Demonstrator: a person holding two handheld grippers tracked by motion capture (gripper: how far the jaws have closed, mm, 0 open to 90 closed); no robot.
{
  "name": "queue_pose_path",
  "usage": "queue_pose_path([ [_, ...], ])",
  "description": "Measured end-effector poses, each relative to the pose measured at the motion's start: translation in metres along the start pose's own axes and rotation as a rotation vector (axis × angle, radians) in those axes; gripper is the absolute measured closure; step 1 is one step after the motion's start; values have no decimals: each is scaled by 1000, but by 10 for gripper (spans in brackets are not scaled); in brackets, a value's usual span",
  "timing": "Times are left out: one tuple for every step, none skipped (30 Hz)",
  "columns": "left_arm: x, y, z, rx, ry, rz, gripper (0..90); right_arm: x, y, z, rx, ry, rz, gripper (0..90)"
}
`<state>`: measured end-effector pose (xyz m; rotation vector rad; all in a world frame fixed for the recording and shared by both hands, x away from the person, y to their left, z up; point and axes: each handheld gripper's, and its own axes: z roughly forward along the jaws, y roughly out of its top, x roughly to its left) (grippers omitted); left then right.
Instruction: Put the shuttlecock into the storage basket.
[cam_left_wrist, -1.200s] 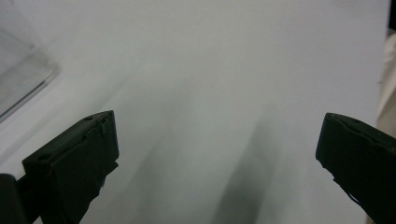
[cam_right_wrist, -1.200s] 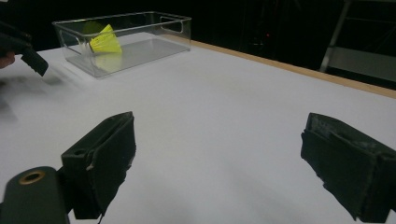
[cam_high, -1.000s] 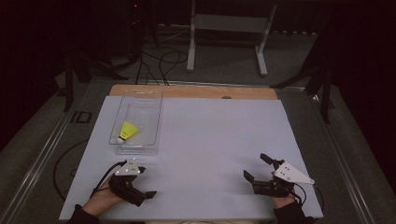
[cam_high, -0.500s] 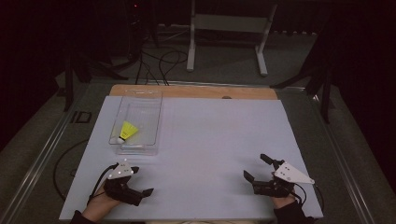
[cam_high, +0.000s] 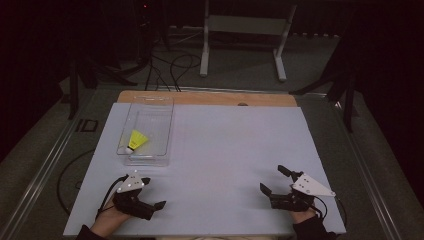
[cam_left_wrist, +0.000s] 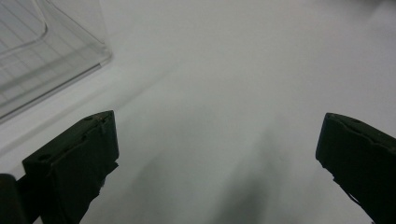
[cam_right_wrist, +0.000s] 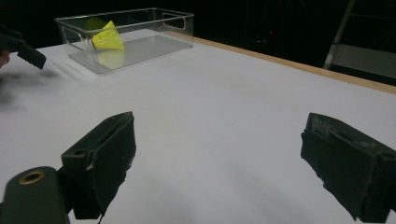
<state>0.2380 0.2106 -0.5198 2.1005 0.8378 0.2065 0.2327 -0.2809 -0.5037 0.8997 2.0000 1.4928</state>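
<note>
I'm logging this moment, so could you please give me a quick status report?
Left gripper open, empty. Right gripper open, empty. Shuttlecock in clear bin. Nothing between.

Left claw (cam_left_wrist: 219, 158) wide apart over white table (cam_left_wrist: 243, 70), clear box corner (cam_left_wrist: 56, 56) upper left.

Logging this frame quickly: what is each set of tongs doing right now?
Left tongs: open, holding nothing, over bare white table.
Right tongs: open, holding nothing, also over bare table.
</note>
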Motion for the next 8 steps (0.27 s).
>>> queue_pose_path([
  [0,0,0,-1,0,0,0,0,0,0,0,0,-1,101],
  [0,0,0,1,1,2,0,0,0,0,0,0,-3,101],
  [0,0,1,3,2,4,0,0,0,0,1,1,-4,101],
  [0,0,1,3,1,3,0,0,0,0,1,0,-3,101],
  [0,0,1,1,-2,3,0,0,0,0,1,0,-3,101],
  [0,0,1,1,-3,3,0,0,0,0,1,0,-3,101],
  [-1,0,1,0,-3,2,0,0,0,0,2,0,-4,101],
  [-1,1,1,-2,-6,0,0,0,0,0,1,1,-3,101],
])
